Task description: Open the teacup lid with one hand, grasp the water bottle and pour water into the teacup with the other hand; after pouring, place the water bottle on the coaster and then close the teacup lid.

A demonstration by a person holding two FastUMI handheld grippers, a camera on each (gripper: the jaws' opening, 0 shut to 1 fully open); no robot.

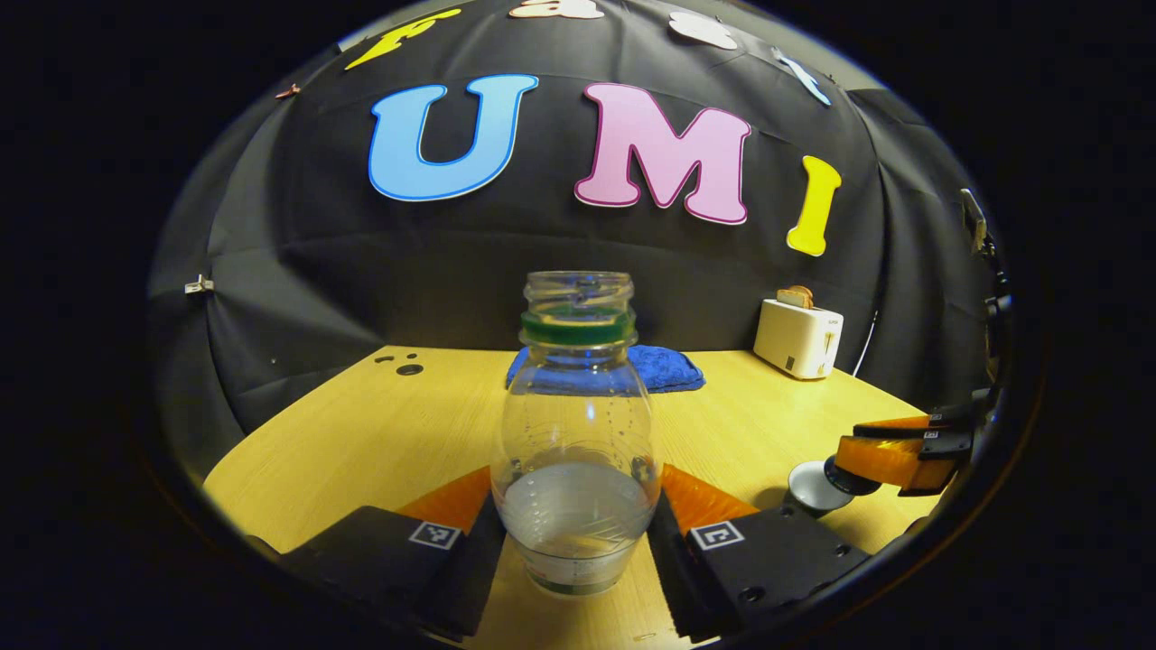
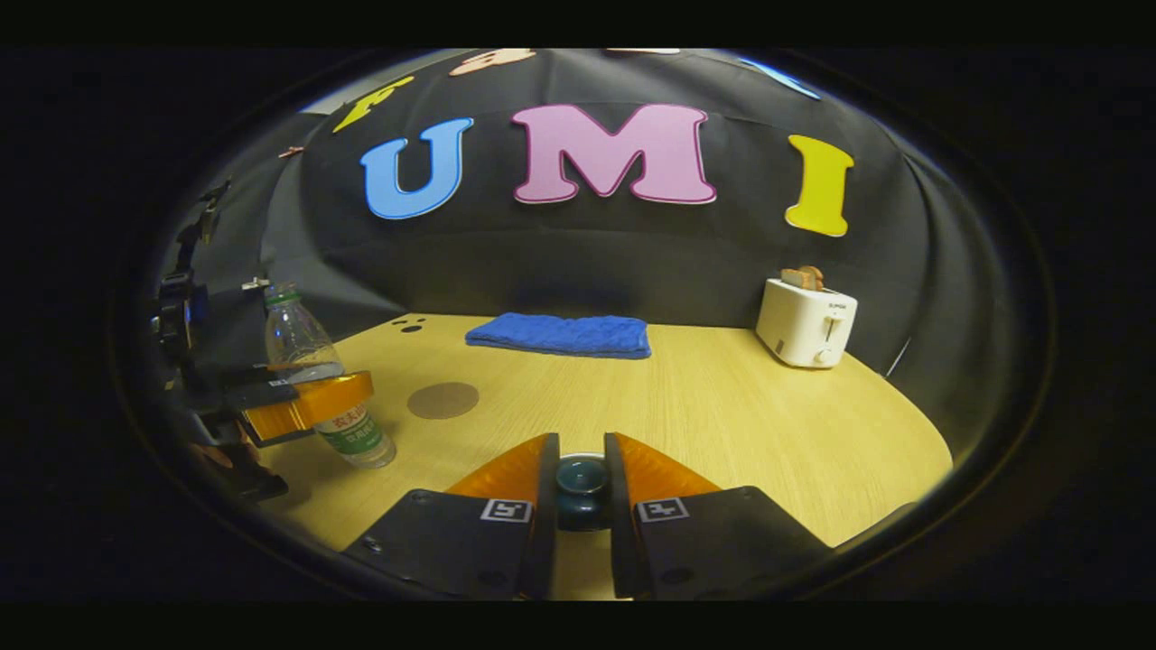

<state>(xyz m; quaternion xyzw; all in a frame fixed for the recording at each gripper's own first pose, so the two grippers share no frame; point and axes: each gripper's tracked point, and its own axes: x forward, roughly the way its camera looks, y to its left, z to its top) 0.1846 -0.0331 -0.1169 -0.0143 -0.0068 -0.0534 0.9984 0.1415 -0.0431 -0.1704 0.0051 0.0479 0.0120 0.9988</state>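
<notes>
A clear water bottle [image 1: 576,424], uncapped, with a green neck ring and water in its lower part, stands upright between my left gripper's [image 1: 578,492] fingers, which press on both its sides. The right gripper view has the bottle [image 2: 312,361] at the far left, slightly tilted, its base at the table. My right gripper [image 2: 582,447] is shut on the dark knob of the teacup lid [image 2: 582,483]. The left gripper view shows the right gripper [image 1: 890,456] over the grey lid [image 1: 813,487]; the cup below is hidden. A round brown coaster [image 2: 442,400] lies right of the bottle.
A folded blue cloth [image 2: 560,334] lies at the back of the wooden table [image 2: 722,424]. A white toaster [image 2: 806,323] with toast stands at the back right. Small dark holes [image 2: 411,325] mark the table's back left.
</notes>
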